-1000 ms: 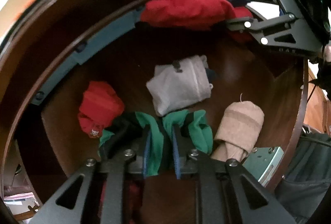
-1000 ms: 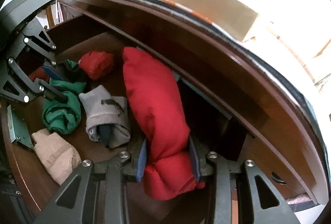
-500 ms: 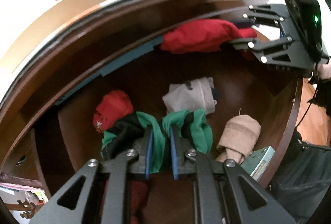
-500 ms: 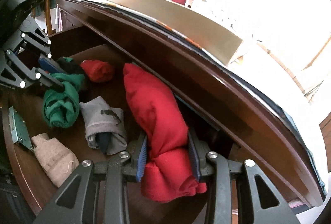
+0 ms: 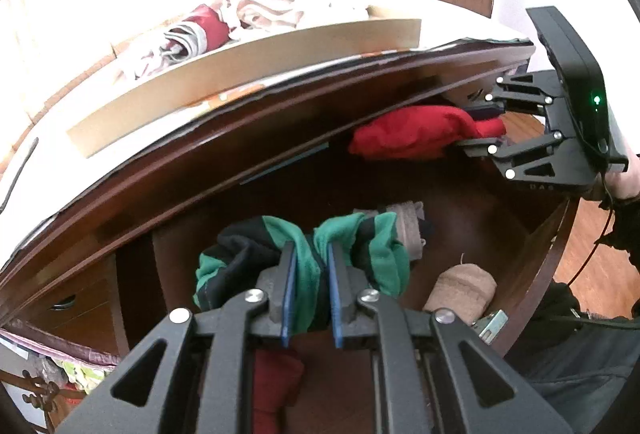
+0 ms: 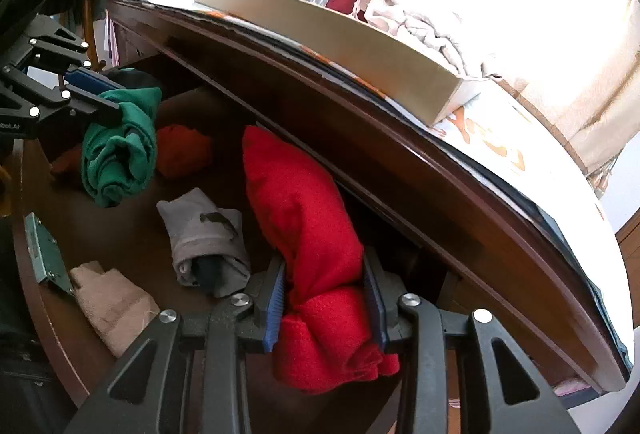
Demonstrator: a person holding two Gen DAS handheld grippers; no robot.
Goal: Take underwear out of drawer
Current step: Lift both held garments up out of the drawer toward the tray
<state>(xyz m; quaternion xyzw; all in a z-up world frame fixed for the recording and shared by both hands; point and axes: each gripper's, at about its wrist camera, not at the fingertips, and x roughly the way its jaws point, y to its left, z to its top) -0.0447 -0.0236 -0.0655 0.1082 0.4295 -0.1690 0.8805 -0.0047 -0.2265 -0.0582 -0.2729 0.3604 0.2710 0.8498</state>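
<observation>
My left gripper is shut on rolled green and black underwear, lifted above the floor of the open wooden drawer. The same green roll hangs from the left gripper at the upper left of the right wrist view. My right gripper is shut on a thick red roll of underwear, held up near the drawer's back under the desk top; from the left wrist it shows as a red bundle in the right gripper.
In the drawer lie a grey roll, a beige roll, a small red-orange roll and a green metal lock plate. On the desk top stands a flat cardboard box with crumpled clothes.
The left gripper has lifted the green roll up and back off the drawer floor, so the desk top and box have come into view. The right gripper holds the red roll almost still.
</observation>
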